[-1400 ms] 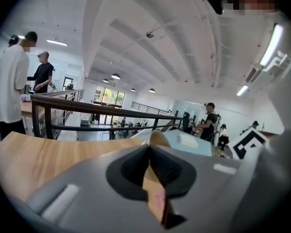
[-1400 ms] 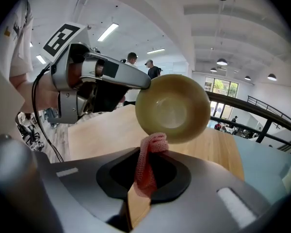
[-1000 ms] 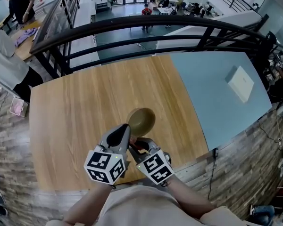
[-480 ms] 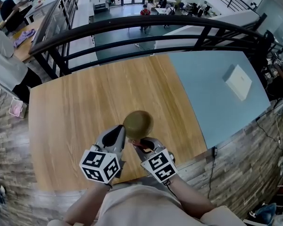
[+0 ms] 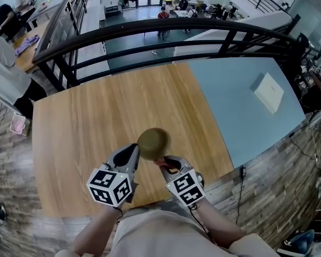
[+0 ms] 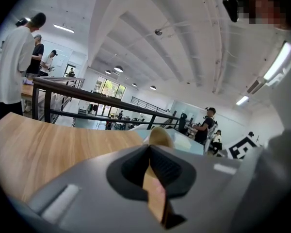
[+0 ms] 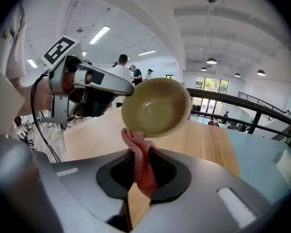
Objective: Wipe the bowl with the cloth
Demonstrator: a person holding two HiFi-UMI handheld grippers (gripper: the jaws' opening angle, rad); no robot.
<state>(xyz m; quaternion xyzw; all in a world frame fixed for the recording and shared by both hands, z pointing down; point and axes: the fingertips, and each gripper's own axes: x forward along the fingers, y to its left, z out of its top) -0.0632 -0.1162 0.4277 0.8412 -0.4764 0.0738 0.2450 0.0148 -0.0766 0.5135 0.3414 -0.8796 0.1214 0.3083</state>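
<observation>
– Holding the bowl (image 7: 155, 108) in our left gripper (image 6: 149, 152), aren't we?

– We are. Its fingers (image 6: 131, 166) are closed on the bowl's rim, which shows edge-on between them in the left gripper view.

– And our right gripper (image 7: 136, 178)?

– Its fingers (image 7: 167, 171) are clamped on the pink cloth (image 7: 138, 161). The cloth stands up out of them in a bunched fold, and its top end meets the bowl's lower rim.

– How does the bowl sit?

– We have it up off the bench (image 5: 80, 127), tipped on its side, the olive-yellow hollow facing our right gripper. From the head view it hangs just ahead of both grippers, between their tips.

– Anything else on the bench?

– We see only bare wood grain around the bowl.

– Beyond that?

– To the right of the bench lies a pale blue surface (image 5: 246, 100) with a flat white thing (image 5: 268, 92) on it; we cannot tell what that is. Past the far edge runs a dark curved railing (image 5: 166, 28), and beyond it we look down on a lower floor with several people (image 5: 163, 14) about.
</observation>
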